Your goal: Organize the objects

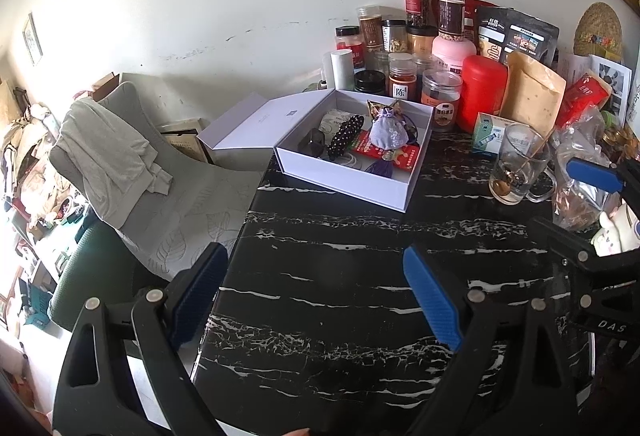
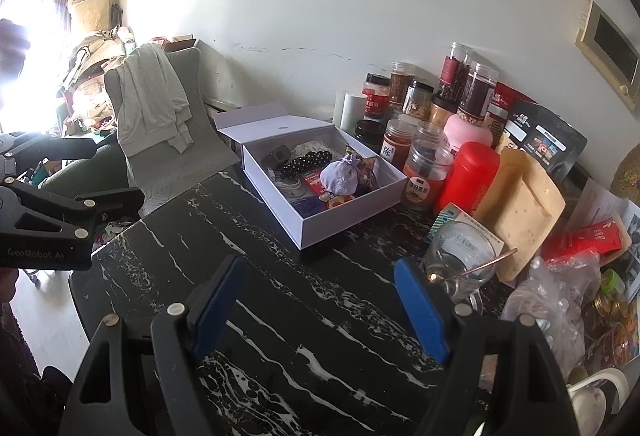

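A white box (image 1: 344, 179) with its lid (image 1: 256, 123) folded open sits on the black marble table (image 1: 320, 296); it also shows in the right wrist view (image 2: 340, 220). Inside lie a lavender pouch (image 1: 386, 131) (image 2: 340, 177), a string of black beads (image 1: 346, 133) (image 2: 306, 161), a red packet (image 1: 390, 153) and other small items. My left gripper (image 1: 316, 290) is open and empty above the table, short of the box. My right gripper (image 2: 320, 310) is open and empty, also short of the box; it shows at the right edge of the left wrist view (image 1: 580, 203).
Several jars (image 1: 400, 47), a red canister (image 1: 482, 91), pouches (image 1: 532, 91) and a glass mug with a spoon (image 1: 518, 165) crowd the back right. A plastic bag (image 2: 552, 300) lies at the right. A grey chair with a cloth (image 1: 116, 155) stands left of the table.
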`<state>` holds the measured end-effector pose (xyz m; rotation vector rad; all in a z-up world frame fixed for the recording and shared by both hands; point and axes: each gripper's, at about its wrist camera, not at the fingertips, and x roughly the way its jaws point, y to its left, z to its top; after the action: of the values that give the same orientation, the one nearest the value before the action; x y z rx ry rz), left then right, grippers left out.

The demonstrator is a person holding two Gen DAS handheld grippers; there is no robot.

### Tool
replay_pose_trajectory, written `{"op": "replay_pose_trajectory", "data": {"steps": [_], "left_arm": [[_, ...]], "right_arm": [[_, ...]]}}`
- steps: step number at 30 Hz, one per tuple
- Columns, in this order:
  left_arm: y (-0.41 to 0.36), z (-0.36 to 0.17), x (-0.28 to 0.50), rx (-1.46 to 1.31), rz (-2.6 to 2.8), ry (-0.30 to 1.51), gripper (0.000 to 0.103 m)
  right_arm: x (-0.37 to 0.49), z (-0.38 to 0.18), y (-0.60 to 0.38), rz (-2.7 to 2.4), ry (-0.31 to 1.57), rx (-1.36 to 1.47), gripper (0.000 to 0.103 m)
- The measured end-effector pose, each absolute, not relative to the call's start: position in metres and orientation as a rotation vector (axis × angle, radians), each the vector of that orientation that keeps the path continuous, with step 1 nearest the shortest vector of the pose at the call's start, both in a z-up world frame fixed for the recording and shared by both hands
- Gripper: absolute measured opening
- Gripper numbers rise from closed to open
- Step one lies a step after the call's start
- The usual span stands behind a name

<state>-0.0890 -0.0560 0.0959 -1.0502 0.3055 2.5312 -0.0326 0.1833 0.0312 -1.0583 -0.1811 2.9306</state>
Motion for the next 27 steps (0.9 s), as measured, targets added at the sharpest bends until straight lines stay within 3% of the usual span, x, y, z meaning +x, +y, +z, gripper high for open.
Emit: {"op": "replay_pose_trajectory", "data": {"steps": [27], "left_arm": [[-0.0524,0.0872,-0.0918,-1.087,2.533,0.313,0.089]], "right_arm": [[-0.0332,0.0274,0.1865,2.911,-0.197,-1.079,0.079]]}}
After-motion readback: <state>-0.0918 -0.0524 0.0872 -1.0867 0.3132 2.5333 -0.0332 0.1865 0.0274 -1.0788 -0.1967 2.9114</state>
